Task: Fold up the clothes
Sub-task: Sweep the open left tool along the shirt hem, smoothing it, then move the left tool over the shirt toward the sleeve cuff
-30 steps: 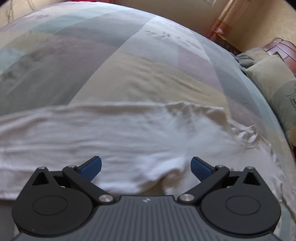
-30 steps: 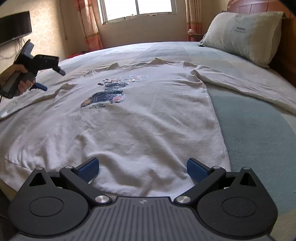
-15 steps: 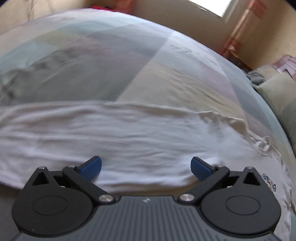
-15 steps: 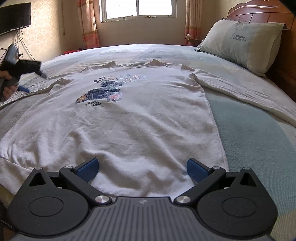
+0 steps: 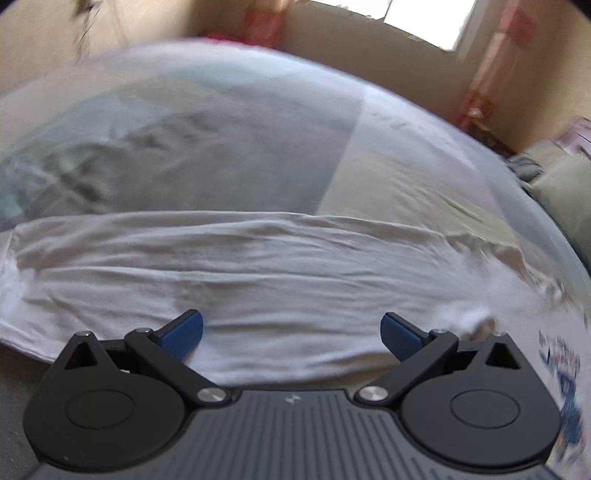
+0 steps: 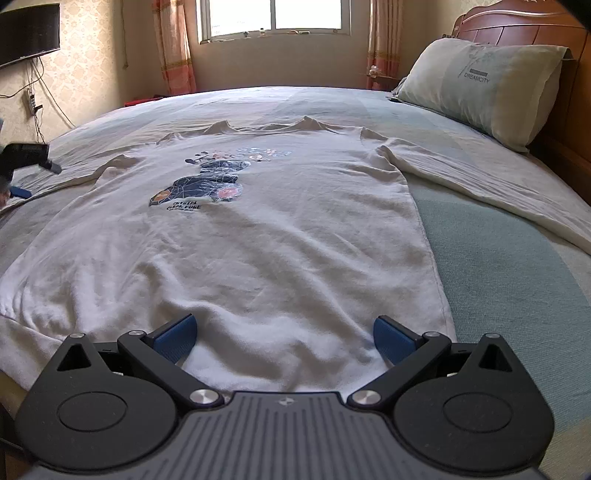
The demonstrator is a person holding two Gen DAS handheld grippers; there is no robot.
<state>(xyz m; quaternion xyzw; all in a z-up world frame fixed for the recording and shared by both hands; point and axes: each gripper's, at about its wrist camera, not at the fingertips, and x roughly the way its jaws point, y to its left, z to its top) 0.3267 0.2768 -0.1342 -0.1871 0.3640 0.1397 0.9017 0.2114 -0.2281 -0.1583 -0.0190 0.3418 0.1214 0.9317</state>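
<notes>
A white long-sleeved shirt (image 6: pixel 258 240) lies spread flat, front up, on the bed (image 6: pixel 517 277), with its dark print (image 6: pixel 207 184) showing on the chest. Its collar points toward the window (image 6: pixel 273 18) and its hem lies nearest the right wrist camera. One sleeve (image 6: pixel 498 184) stretches out toward the pillow (image 6: pixel 480 88) at the headboard side.

The right claw (image 6: pixel 282 338) hovers over the hem with its blue fingers (image 6: pixel 173 338) spread wide, pinching nothing; whether they touch the cloth cannot be told.

The left claw (image 5: pixel 291 334) is over the other sleeve (image 5: pixel 240 280), which runs crosswise through its blurred view, wrinkled, on the patchwork bedcover (image 5: pixel 221 147). Its fingers (image 5: pixel 181 334) are likewise spread wide, with nothing between them. In the right wrist view this claw (image 6: pixel 22 162) shows at the far left edge, beside that sleeve.
</notes>
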